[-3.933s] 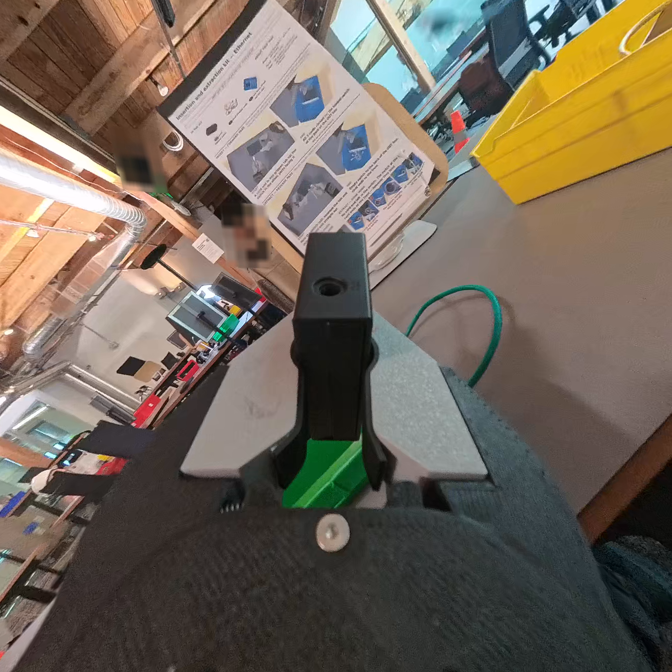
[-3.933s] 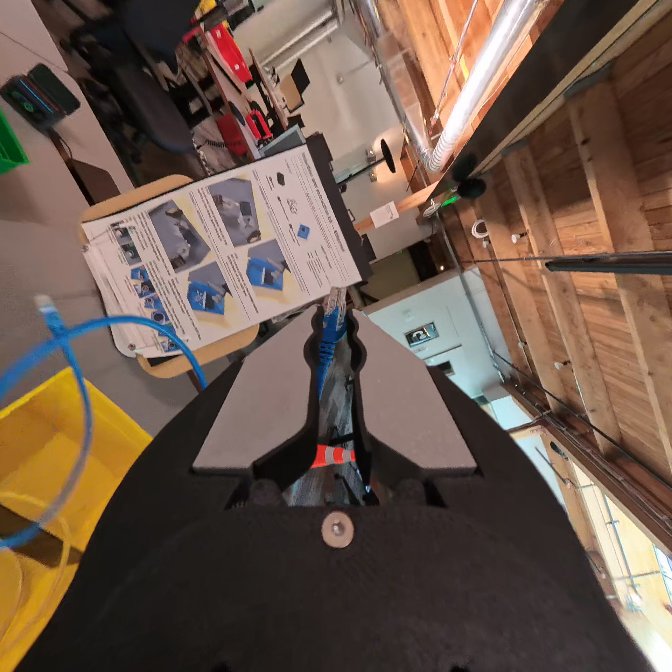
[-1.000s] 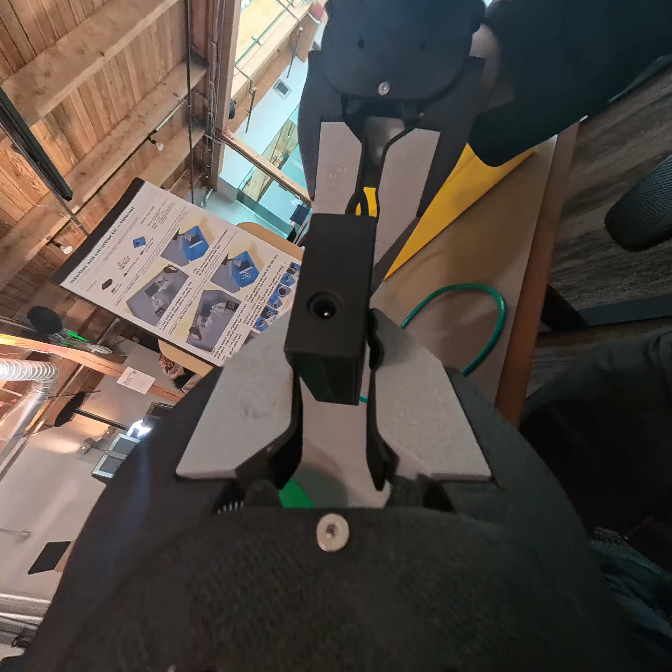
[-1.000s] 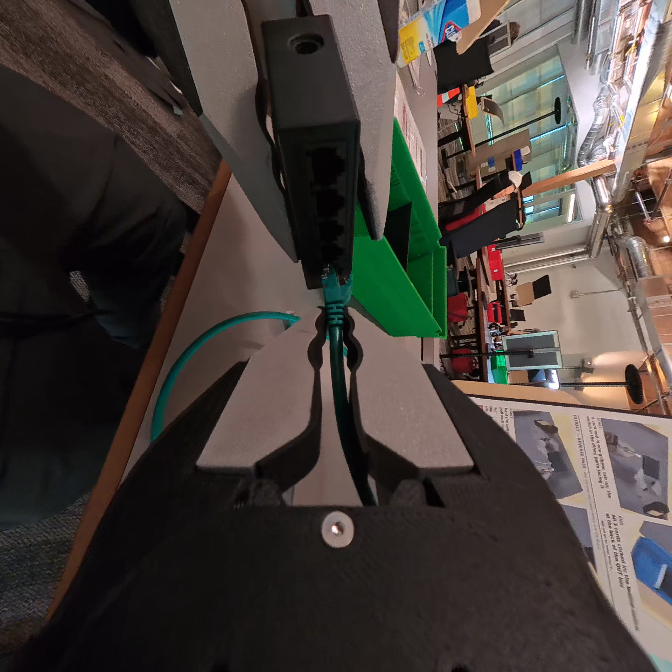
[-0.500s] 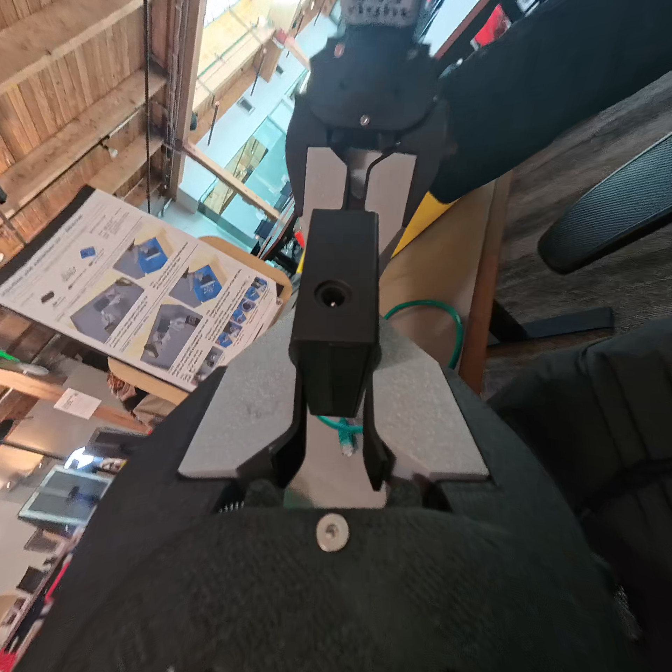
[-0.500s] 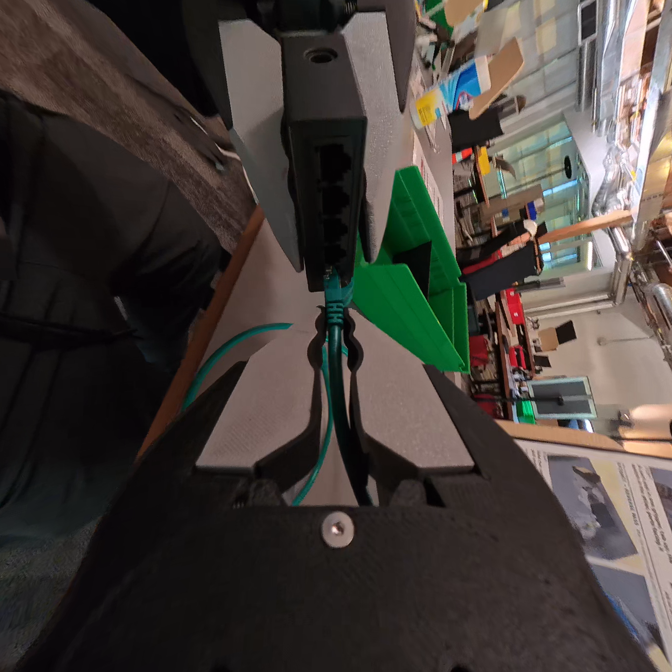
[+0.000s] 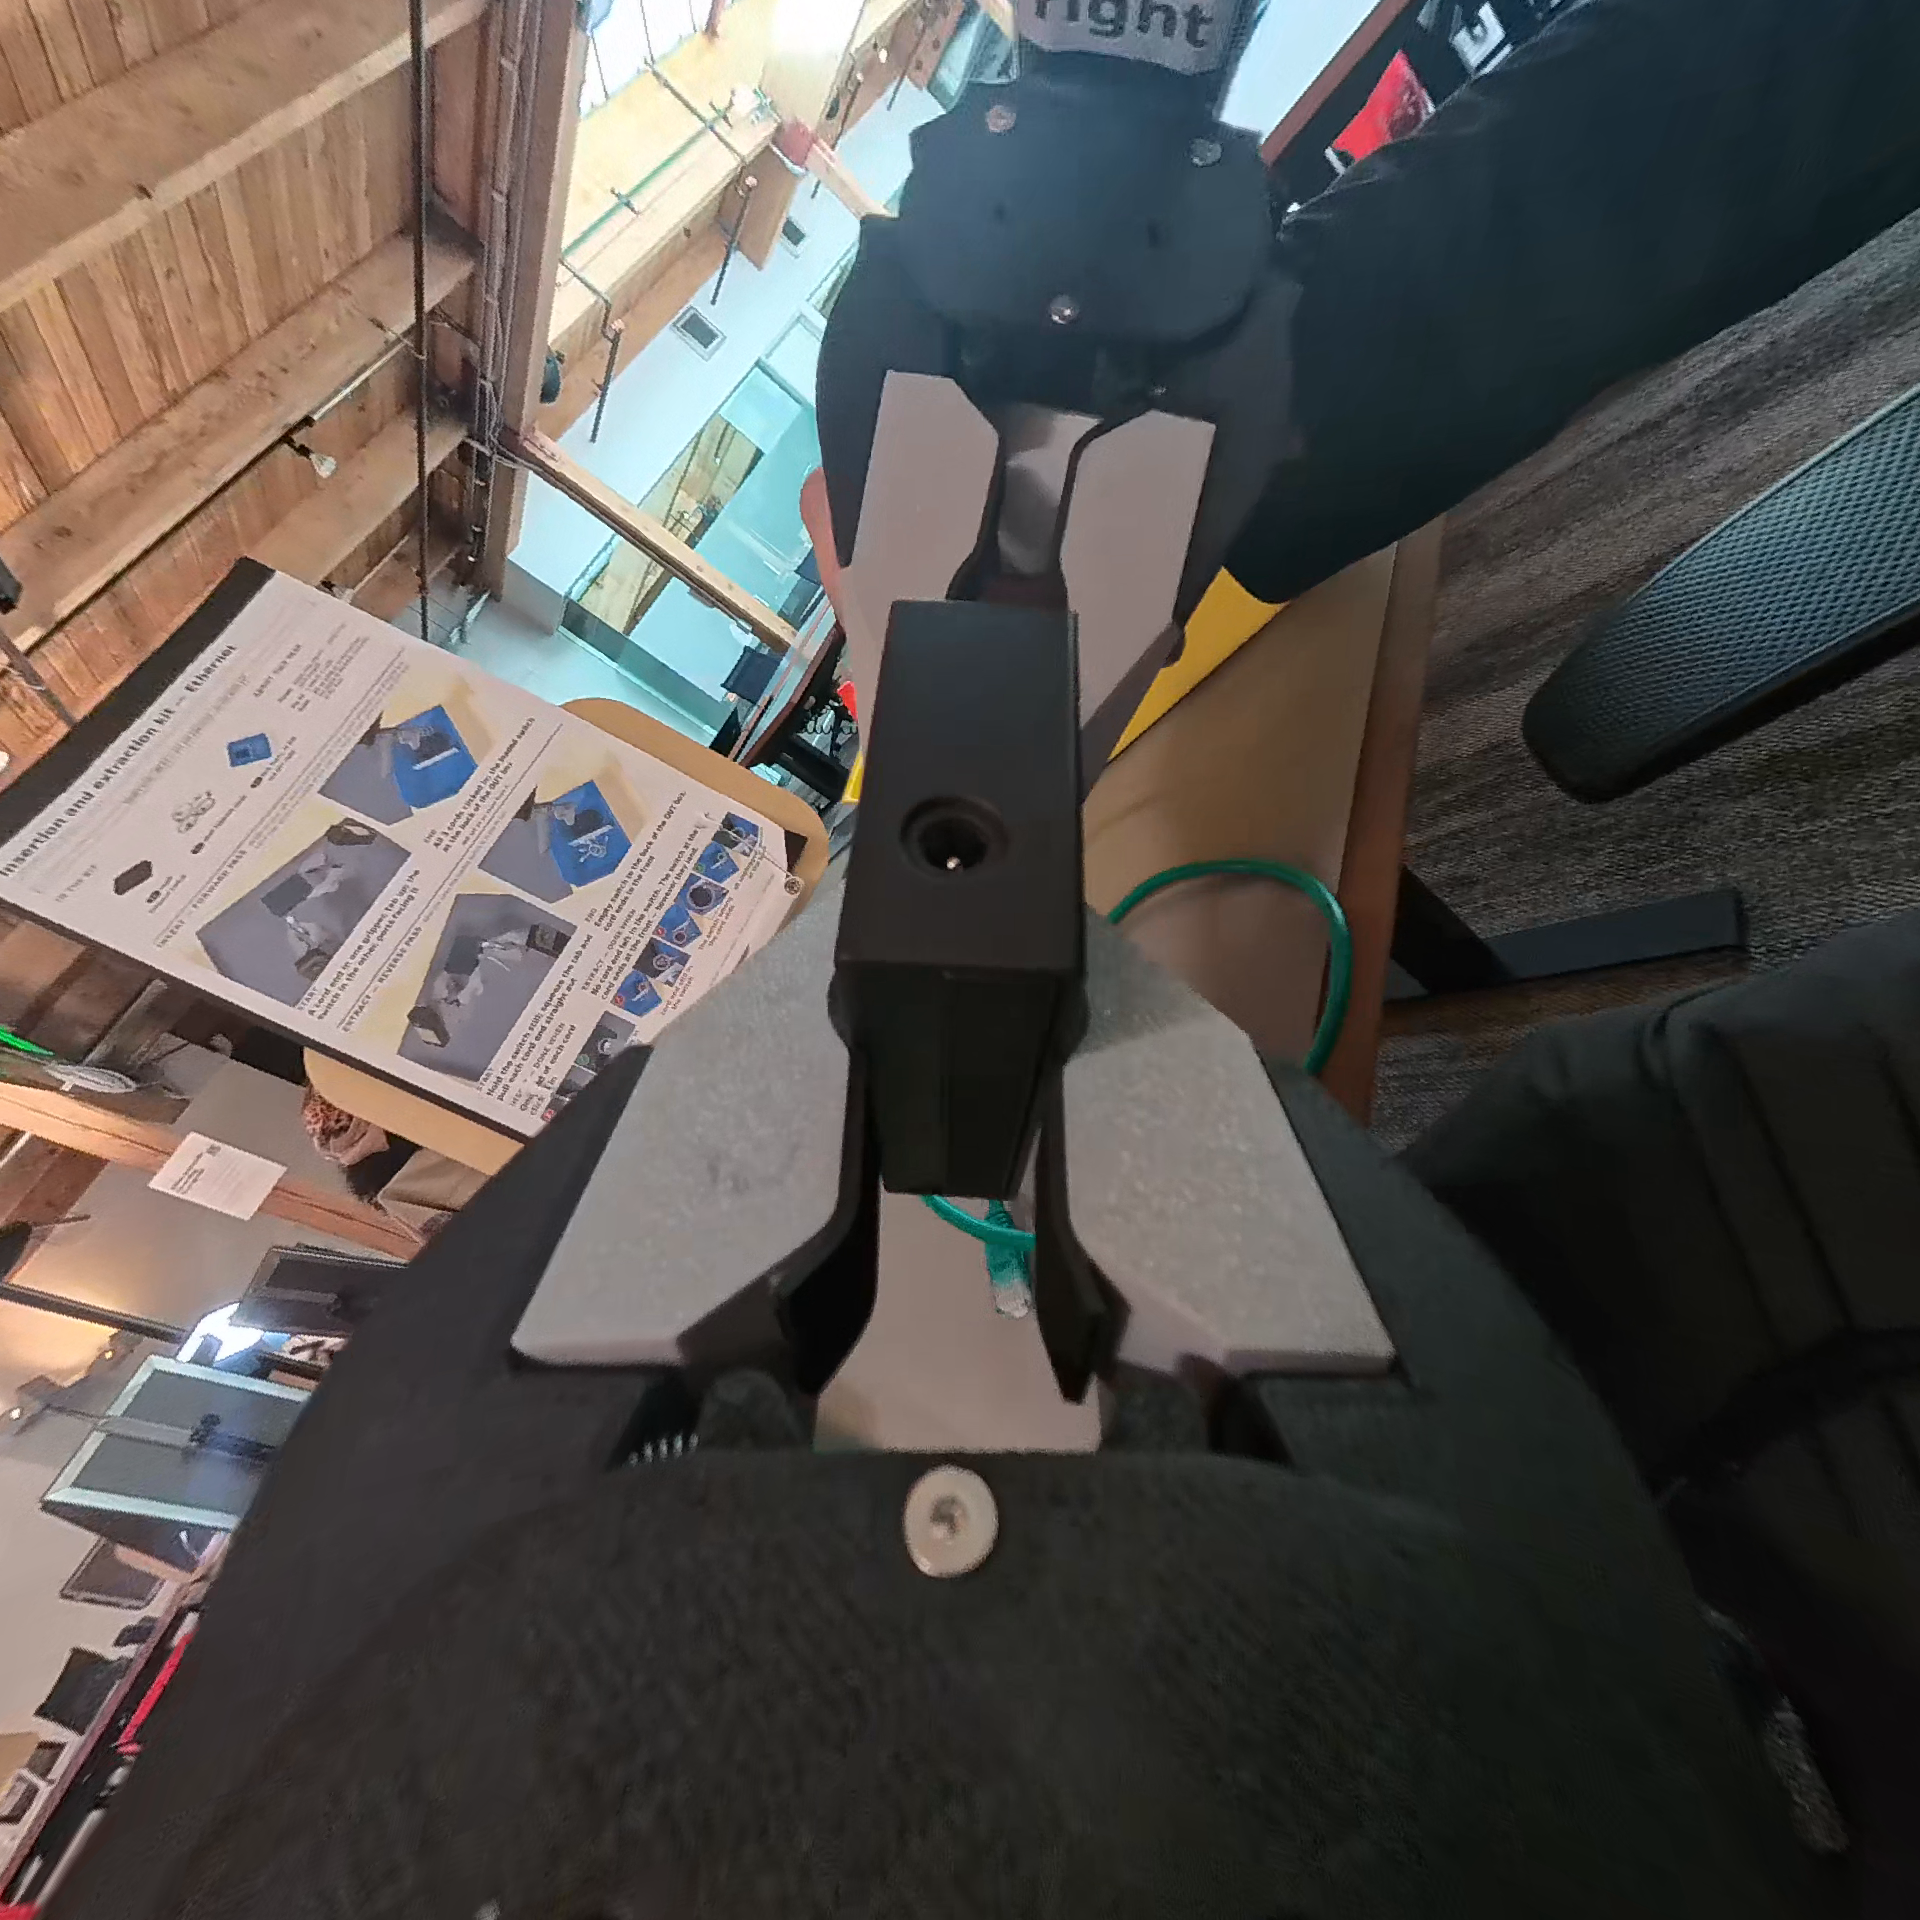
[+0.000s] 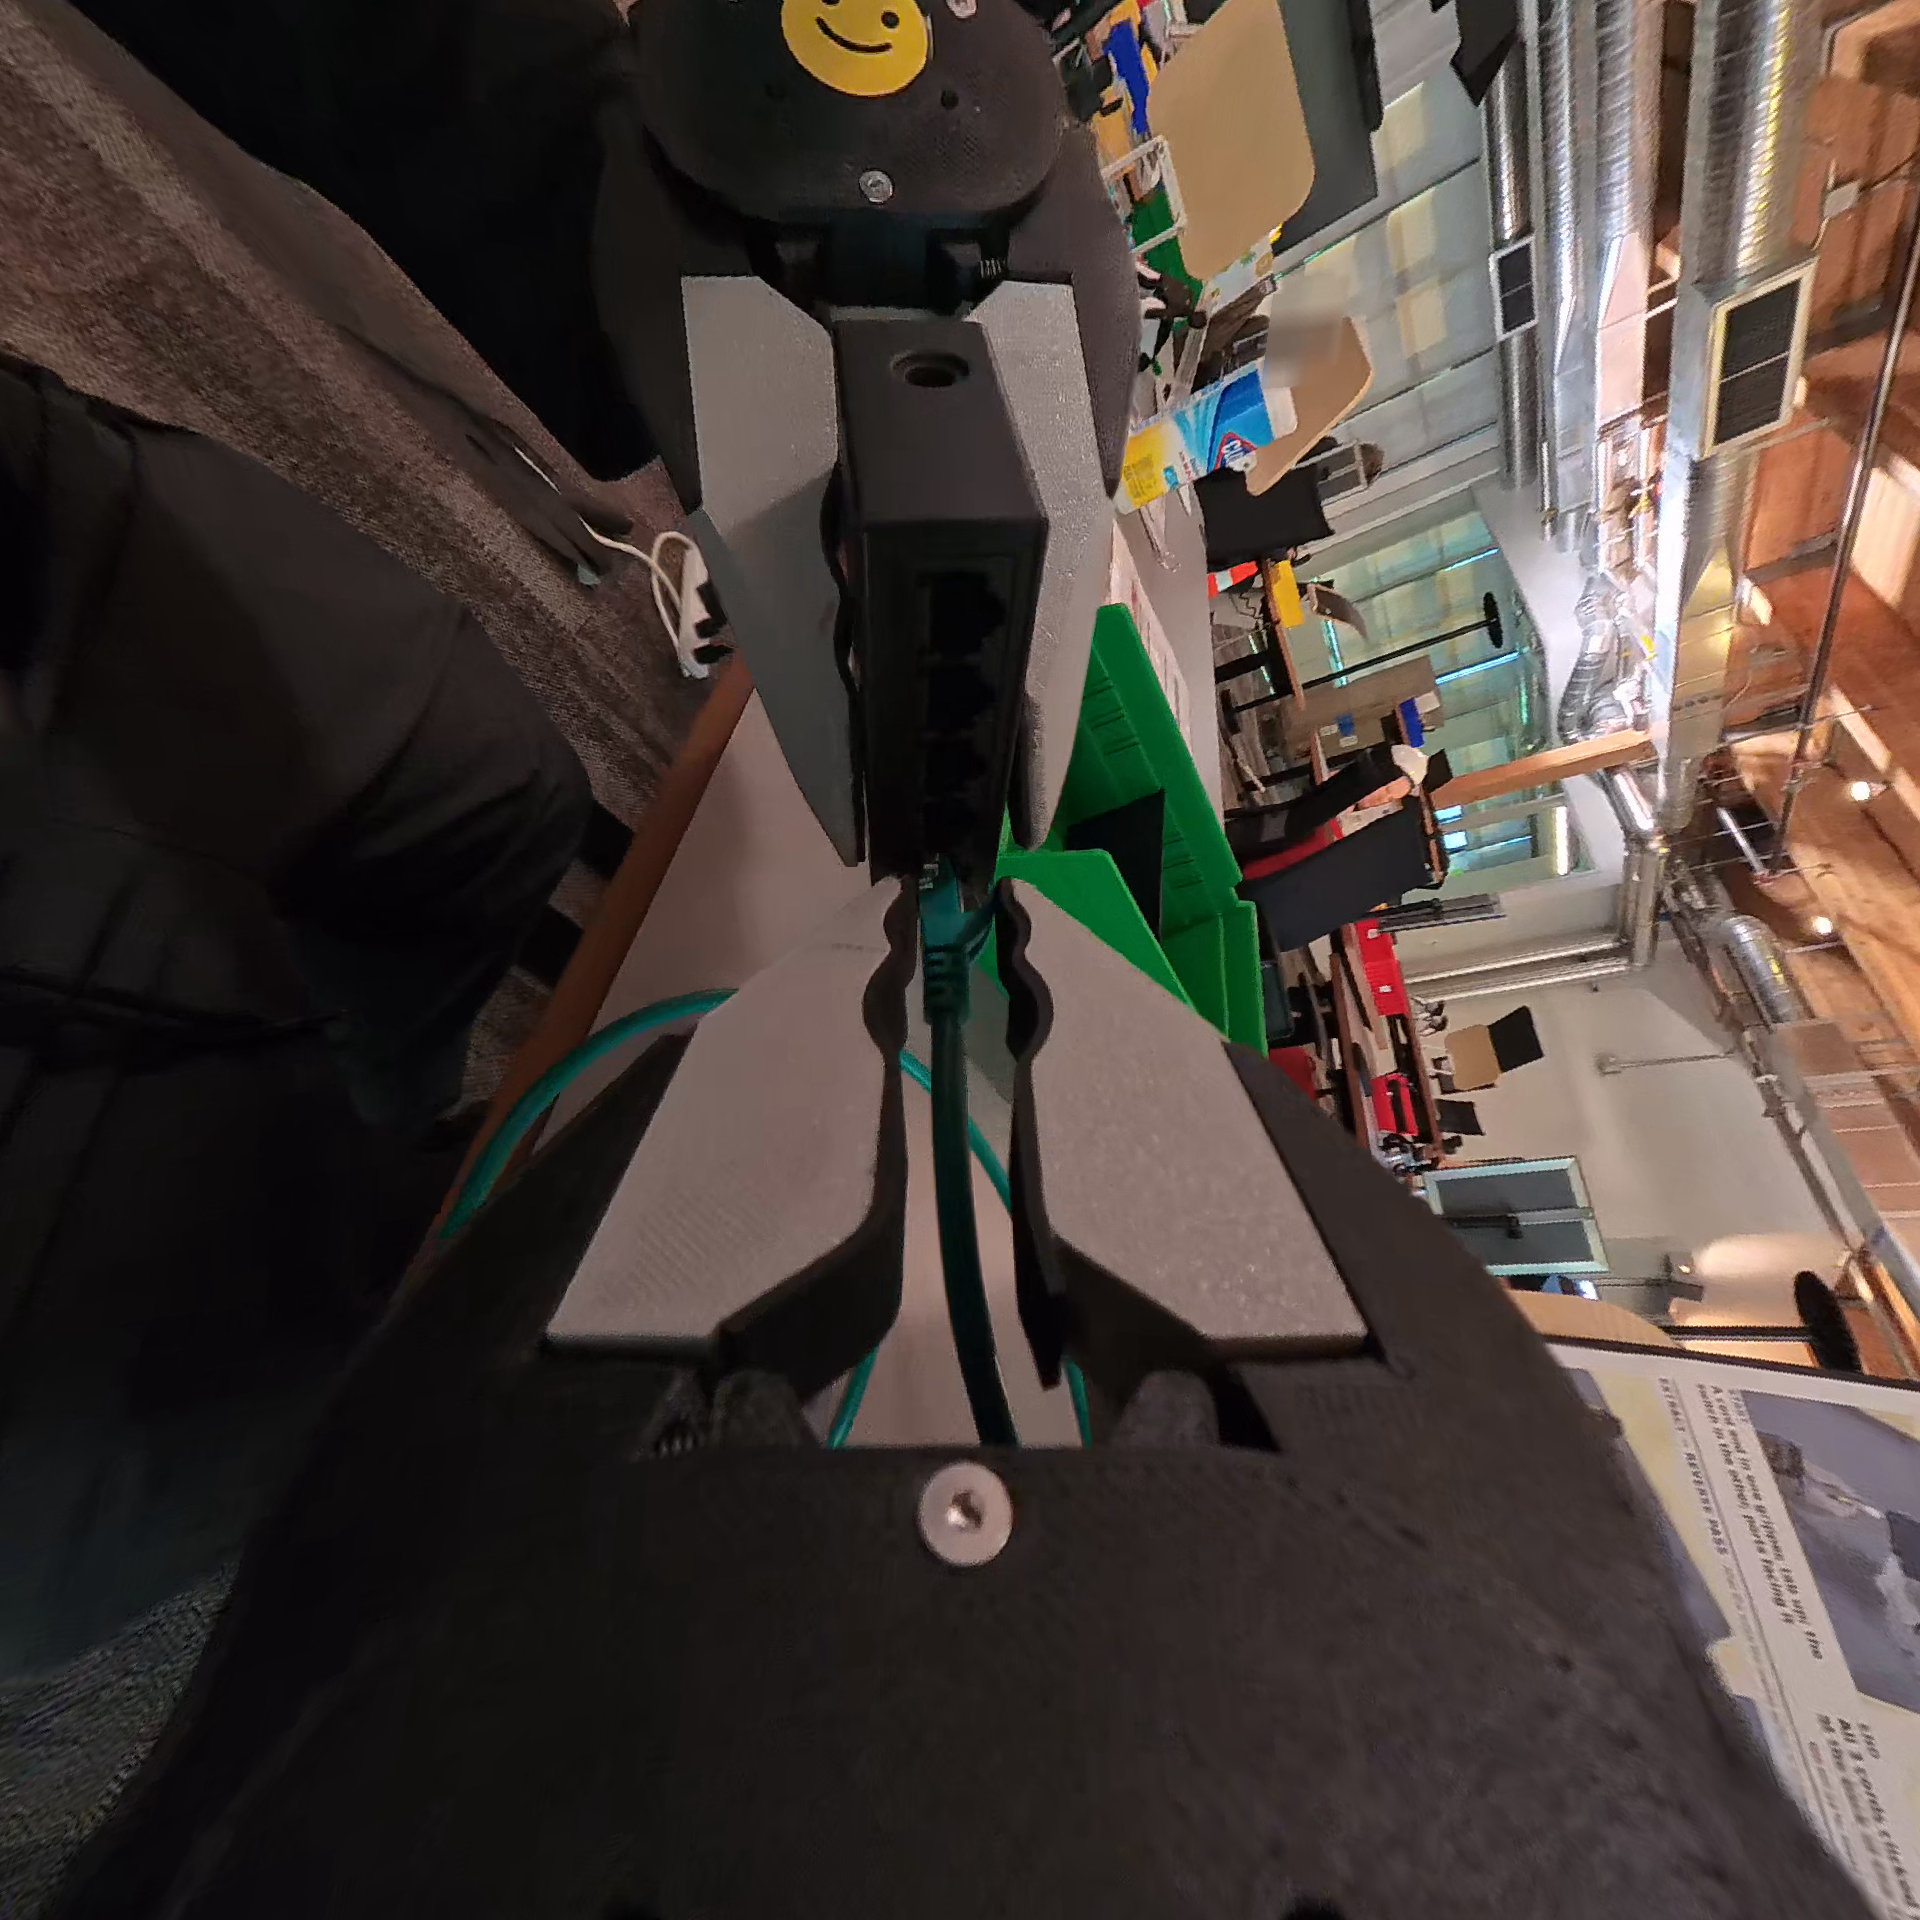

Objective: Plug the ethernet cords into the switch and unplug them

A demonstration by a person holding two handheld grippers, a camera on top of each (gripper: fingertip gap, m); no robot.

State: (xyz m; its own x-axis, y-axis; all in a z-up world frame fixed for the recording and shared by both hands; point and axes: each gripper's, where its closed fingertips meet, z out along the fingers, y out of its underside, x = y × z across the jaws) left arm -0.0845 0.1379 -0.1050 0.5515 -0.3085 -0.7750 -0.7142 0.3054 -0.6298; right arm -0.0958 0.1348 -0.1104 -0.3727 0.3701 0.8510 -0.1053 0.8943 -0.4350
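Observation:
My left gripper (image 7: 956,997) is shut on a black ethernet switch (image 7: 956,831) and holds it in the air, power socket facing its camera. In the right wrist view the switch (image 8: 935,540) shows its row of ports. A green ethernet cord (image 8: 956,1195) runs between the fingers of my right gripper (image 8: 945,935). Its plug sits at the nearest port, at the switch's end. The right jaws stand slightly apart, with a thin gap on each side of the cord. The cord's loop (image 7: 1320,935) and a loose green plug (image 7: 1006,1273) lie on the table below.
Green plastic bins (image 8: 1132,831) stand on the table behind the switch. An instruction poster (image 7: 364,862) leans at the left. The table's wooden edge (image 7: 1392,727) runs beside a black office chair (image 7: 1714,644) and a person's dark clothing (image 7: 1662,1247). Less than 4 cm separates the two grippers' tips.
Both grippers have tilted and drawn slightly apart, so each shows more of the other. The right jaws have eased a little wider around the cord. The plug stays at the port.

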